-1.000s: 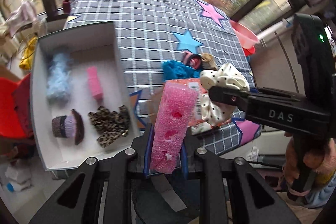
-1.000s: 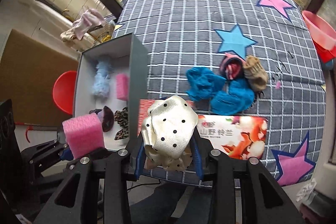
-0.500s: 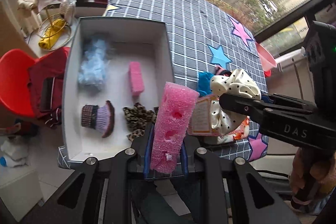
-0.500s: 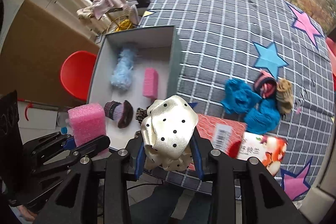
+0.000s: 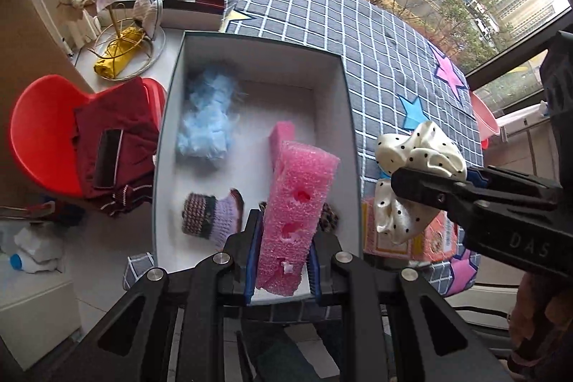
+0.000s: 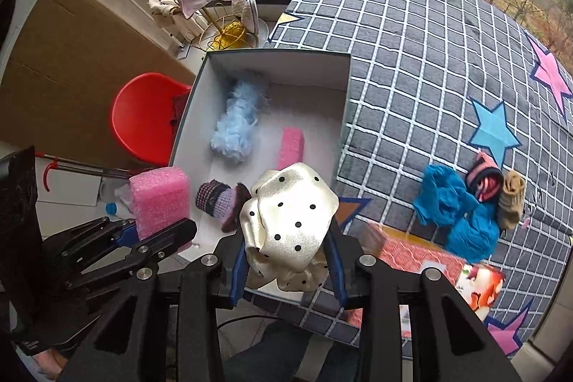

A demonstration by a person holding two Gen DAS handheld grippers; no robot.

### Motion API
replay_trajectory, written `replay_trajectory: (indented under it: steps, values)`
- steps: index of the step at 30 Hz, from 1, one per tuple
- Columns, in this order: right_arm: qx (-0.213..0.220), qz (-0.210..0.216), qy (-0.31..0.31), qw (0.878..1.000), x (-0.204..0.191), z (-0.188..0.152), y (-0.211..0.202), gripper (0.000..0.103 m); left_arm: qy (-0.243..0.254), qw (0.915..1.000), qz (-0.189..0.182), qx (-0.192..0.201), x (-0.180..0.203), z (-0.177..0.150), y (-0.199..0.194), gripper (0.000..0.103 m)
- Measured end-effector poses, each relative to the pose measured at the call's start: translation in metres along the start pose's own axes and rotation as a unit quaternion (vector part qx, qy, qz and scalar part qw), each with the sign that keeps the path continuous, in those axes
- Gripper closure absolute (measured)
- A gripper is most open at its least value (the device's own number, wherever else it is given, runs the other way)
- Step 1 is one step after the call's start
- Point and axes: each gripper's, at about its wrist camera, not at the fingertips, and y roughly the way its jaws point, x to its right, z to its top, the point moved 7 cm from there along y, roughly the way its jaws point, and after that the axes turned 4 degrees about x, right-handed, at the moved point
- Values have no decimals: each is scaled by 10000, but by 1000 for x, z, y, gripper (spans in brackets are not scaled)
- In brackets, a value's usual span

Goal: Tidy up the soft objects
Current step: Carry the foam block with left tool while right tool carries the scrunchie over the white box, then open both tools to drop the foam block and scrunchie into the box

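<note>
My left gripper [image 5: 281,269] is shut on a pink foam block [image 5: 297,213] and holds it upright above the near end of the white open box [image 5: 343,117]. The right wrist view shows that block [image 6: 159,196] left of the box [image 6: 342,117]. My right gripper [image 6: 288,269] is shut on a cream polka-dot scrunchie [image 6: 290,228], over the box's near right corner; it also shows in the left wrist view [image 5: 415,163]. In the box lie a blue fluffy piece [image 5: 207,120], a small pink sponge [image 6: 292,145], a purple knit sock [image 5: 215,217] and a leopard scrunchie [image 5: 327,217], mostly hidden.
On the checked star cloth [image 6: 429,59] lie blue fabric [image 6: 454,210], a striped sock [image 6: 485,179], a tan sock [image 6: 512,199] and a red snack packet [image 6: 429,267]. A red chair [image 5: 43,131] with dark red clothes stands left of the box. A wire rack [image 6: 222,27] is by the window.
Both grippers have moved left with their loads, from over the cloth and packet to over the box. The box now fills the middle of both views.
</note>
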Motion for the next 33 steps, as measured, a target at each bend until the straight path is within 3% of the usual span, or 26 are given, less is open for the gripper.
replay_trajectory:
  steps: [17, 33]
  values:
    - [16, 60, 164, 9998, -6, 61, 42, 64, -45, 9987, 507, 30, -26, 64, 44, 78]
    - [-46, -236, 133, 9996, 13, 87, 82, 64, -110, 9973, 709, -173, -30, 87, 89, 79]
